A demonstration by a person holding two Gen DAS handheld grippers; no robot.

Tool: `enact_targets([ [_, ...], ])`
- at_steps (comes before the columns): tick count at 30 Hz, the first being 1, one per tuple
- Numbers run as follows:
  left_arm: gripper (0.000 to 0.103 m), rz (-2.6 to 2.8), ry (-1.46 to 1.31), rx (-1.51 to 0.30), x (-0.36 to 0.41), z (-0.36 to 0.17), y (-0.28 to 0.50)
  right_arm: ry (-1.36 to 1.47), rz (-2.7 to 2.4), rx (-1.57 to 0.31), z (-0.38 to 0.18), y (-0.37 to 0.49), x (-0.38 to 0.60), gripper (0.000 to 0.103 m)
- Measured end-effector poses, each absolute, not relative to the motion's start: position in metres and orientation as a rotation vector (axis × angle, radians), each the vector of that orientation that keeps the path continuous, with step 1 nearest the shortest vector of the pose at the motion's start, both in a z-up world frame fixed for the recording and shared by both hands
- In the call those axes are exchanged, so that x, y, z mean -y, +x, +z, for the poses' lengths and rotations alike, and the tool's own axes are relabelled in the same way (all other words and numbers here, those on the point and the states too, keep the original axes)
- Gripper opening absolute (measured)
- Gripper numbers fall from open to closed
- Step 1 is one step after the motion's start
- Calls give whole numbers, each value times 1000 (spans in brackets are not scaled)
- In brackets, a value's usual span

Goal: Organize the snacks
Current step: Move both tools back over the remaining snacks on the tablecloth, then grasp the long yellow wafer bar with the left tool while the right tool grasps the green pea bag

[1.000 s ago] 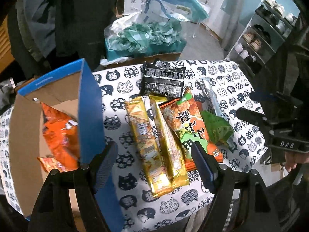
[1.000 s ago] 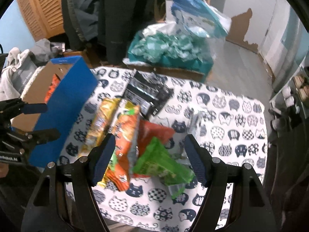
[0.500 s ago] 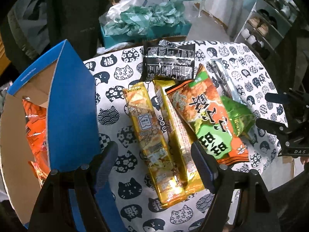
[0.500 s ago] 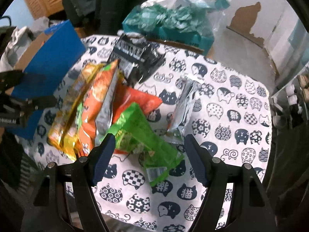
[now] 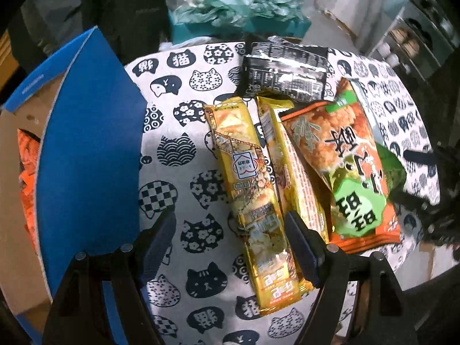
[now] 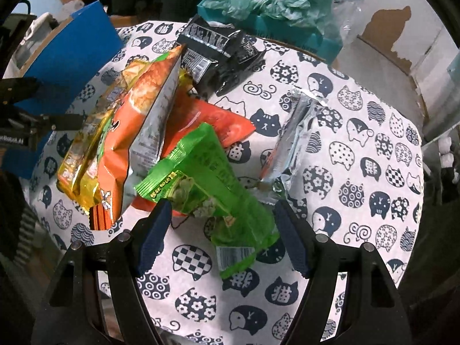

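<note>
Hand-held gripper [image 5: 230,244] agape — orange packets [image 5: 27,172] boxed.

1. The tablecloth [image 5: 184,132] is white, printed with navy cat heads filled with checks, waves, flowers and rings.
2. The box [image 5: 92,149] has a bright blue outside and a brown cardboard inside; an orange packet [image 5: 27,178] shows within.
3. Two long packets [image 5: 253,201] are golden yellow.
4. The large bag [image 5: 350,172] is orange with a green patch and black characters.
5. The black packet [image 5: 284,74] carries white print.
6. The green packet [image 6: 212,189] is lime.
7. The foil packet [image 6: 296,135] is silver.
8. Both grippers' finger pads [image 6: 152,238] are dark blue on black frames.
</note>
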State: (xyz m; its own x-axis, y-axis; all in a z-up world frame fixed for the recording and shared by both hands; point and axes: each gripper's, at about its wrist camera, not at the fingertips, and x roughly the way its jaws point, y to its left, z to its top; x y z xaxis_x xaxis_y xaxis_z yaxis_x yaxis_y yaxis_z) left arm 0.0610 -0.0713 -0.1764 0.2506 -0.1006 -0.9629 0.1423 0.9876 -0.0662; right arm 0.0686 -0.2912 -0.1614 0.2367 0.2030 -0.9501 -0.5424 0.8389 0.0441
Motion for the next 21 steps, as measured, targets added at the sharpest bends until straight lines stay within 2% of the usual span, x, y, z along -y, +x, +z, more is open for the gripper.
enact_targets([
  [12, 79, -178, -3, -1344, 81, -191, 75, -318, 533, -1277, -190, 83, 290, 73],
  [14, 79, -181, -4, -1352, 83, -196, 76, -319, 518, -1290, -195, 85, 291, 57],
  [16, 79, -177, 5, -1362, 86, -201, 78, -316, 509, -1298, -197, 86, 292, 47],
  [21, 79, -164, -3, -1363, 86, -208, 82, -266, 497, -1302, -190, 88, 297, 39],
])
